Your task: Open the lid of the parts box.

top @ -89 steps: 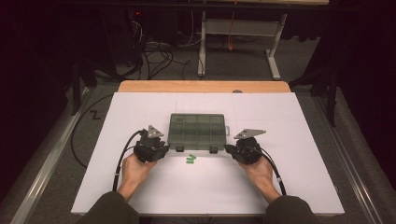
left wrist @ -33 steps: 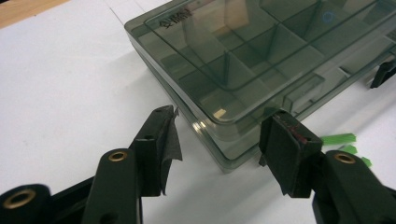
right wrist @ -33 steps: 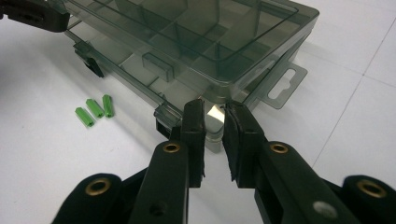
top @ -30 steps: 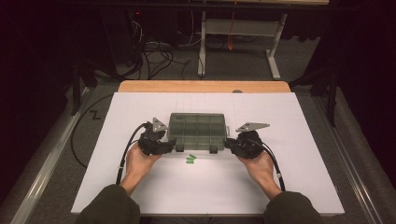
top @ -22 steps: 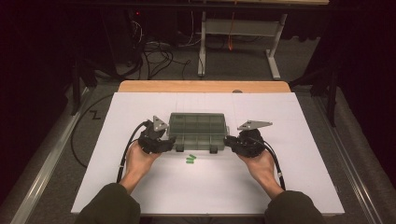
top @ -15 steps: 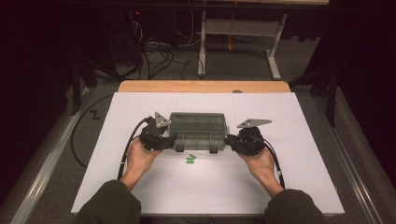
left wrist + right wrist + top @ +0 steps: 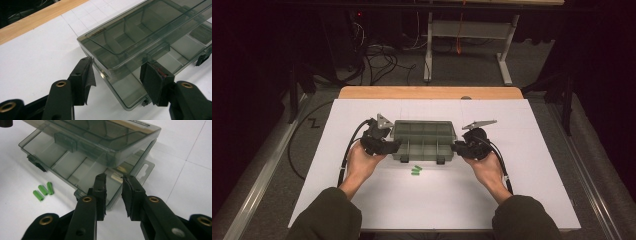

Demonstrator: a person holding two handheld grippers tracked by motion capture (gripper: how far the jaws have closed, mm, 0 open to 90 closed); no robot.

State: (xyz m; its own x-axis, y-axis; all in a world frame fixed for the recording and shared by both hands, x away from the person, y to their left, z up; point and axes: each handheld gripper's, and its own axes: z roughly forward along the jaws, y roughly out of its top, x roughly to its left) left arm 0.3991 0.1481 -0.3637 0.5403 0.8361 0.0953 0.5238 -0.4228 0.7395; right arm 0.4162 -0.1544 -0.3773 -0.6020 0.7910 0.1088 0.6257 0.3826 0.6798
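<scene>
Lid (image 7: 424, 129) now sits lifted off the box (image 7: 424, 150) since a second ago. Your left tool (image 7: 117, 72) stands spread around its corner; your right tool (image 7: 113, 181), just opening, pinches nothing.

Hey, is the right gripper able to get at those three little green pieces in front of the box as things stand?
Probably yes: the right gripper is open beside the box, and bare table lies between it and the green pieces.

Grey box (image 7: 424, 141) between 2 grippers; 3 green pegs (image 7: 416, 170) just below.
</scene>
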